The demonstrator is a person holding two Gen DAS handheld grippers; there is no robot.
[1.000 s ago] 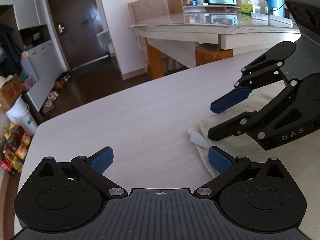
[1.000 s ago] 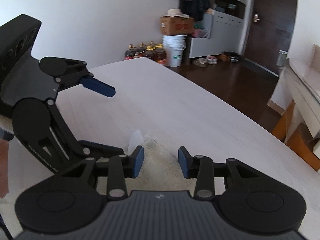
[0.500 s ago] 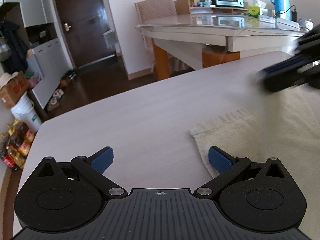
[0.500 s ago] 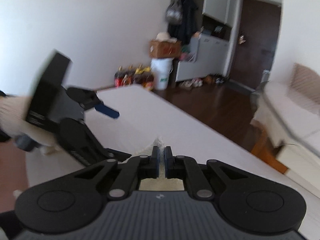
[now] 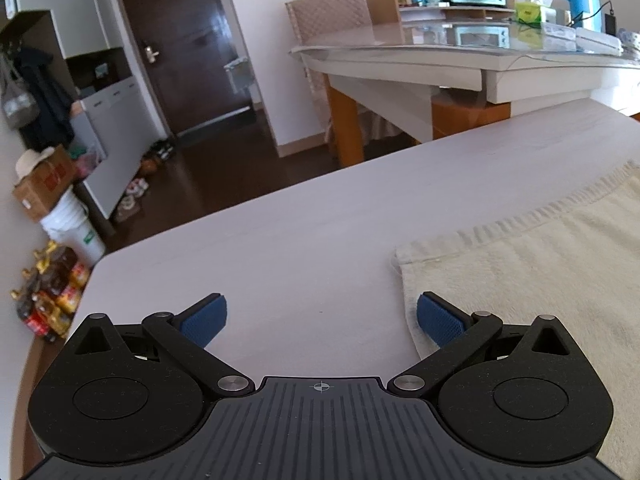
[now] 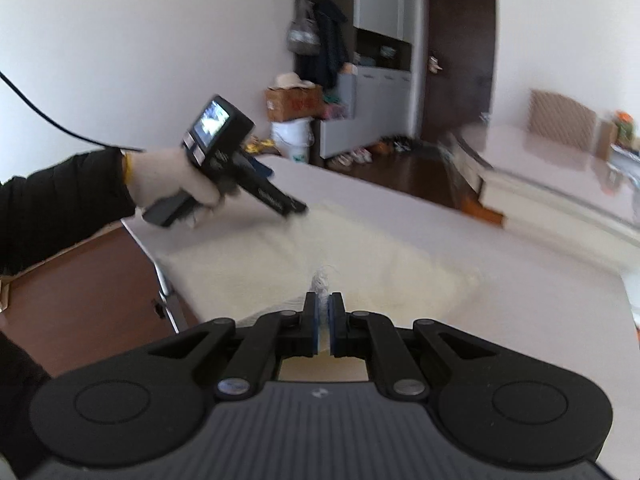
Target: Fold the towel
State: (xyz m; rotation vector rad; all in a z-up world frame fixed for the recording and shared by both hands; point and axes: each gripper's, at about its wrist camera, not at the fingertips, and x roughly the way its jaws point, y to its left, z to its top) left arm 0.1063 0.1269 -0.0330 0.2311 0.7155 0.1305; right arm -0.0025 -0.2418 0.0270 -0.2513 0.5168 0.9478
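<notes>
Pinching towel (image 6: 256, 264) corner, right gripper (image 6: 323, 316) fingers closed.

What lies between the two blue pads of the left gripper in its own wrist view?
Mostly bare table. The left gripper is open; the cream towel edge reaches its right-hand pad, nothing is pinched.

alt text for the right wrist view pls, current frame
The right gripper is shut on a corner of a cream towel spread on a pale table. Beyond, a gloved hand holds the left gripper low over the towel's far end. A blurred room with a dark door lies behind.
</notes>
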